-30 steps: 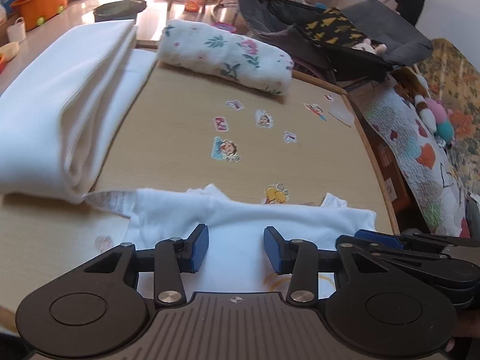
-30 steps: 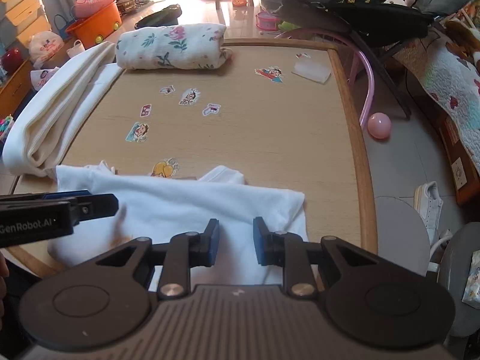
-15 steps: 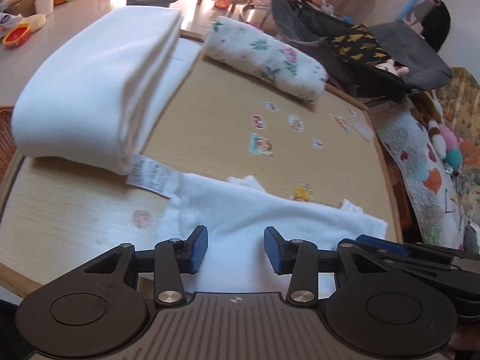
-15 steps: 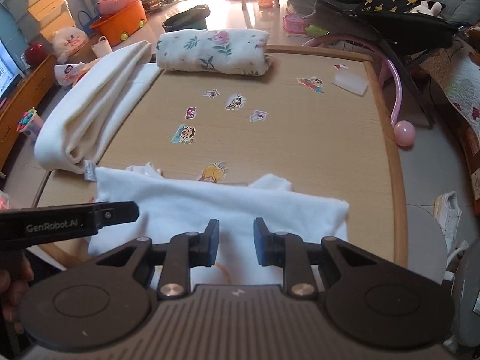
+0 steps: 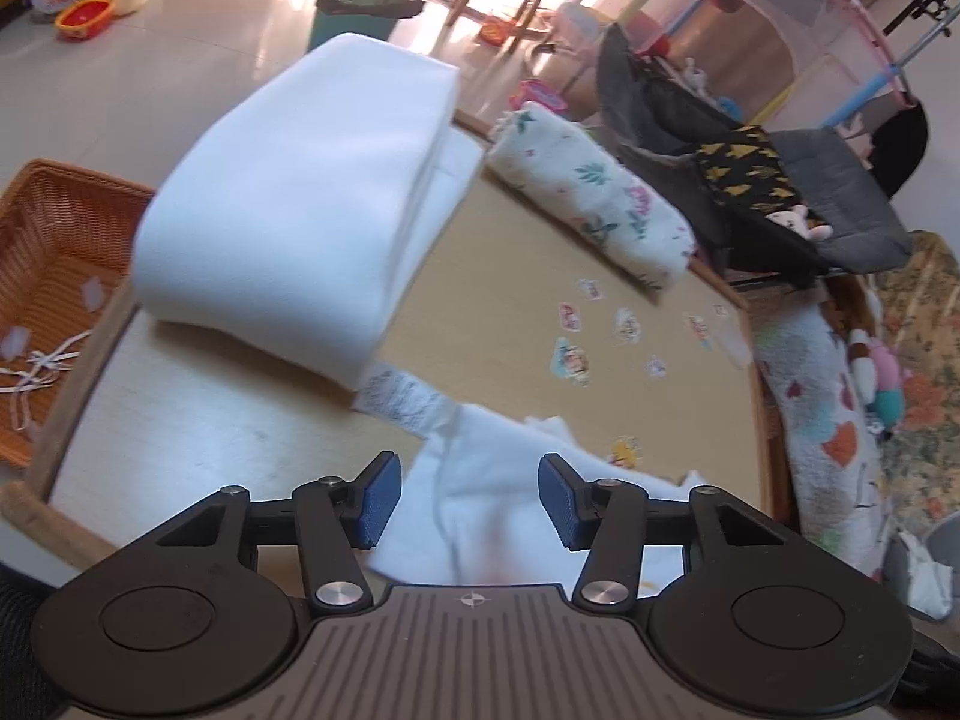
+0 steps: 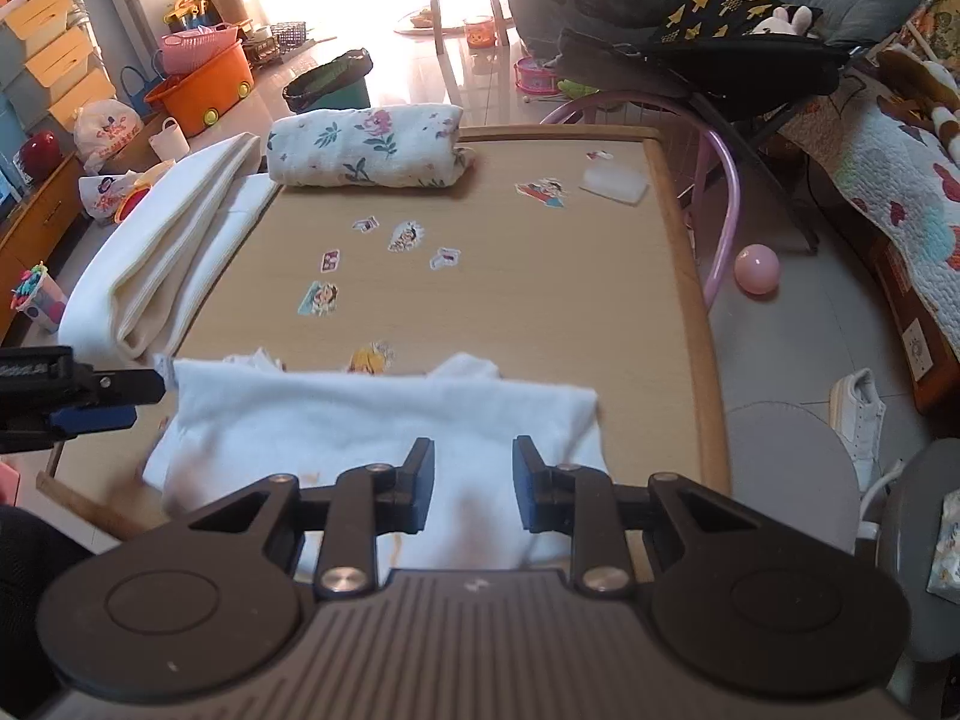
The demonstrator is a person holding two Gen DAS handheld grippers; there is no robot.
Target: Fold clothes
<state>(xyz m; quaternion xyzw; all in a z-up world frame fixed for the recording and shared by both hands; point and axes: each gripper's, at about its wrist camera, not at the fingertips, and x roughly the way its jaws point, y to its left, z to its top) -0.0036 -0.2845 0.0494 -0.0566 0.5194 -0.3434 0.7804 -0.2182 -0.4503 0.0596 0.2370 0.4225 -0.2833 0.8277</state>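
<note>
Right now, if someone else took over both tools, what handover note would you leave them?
Left tool: open, jaws just widened, nothing gripped, above the left end of the white garment.
Right tool: open, jaws just widened, nothing gripped, over the garment's near edge.
Garment: lies as a band along the table's near edge, folded at least once.
Folded white blanket and floral roll sit along the left and far edges.
Left: further folds of the garment, then set it aside.
</note>
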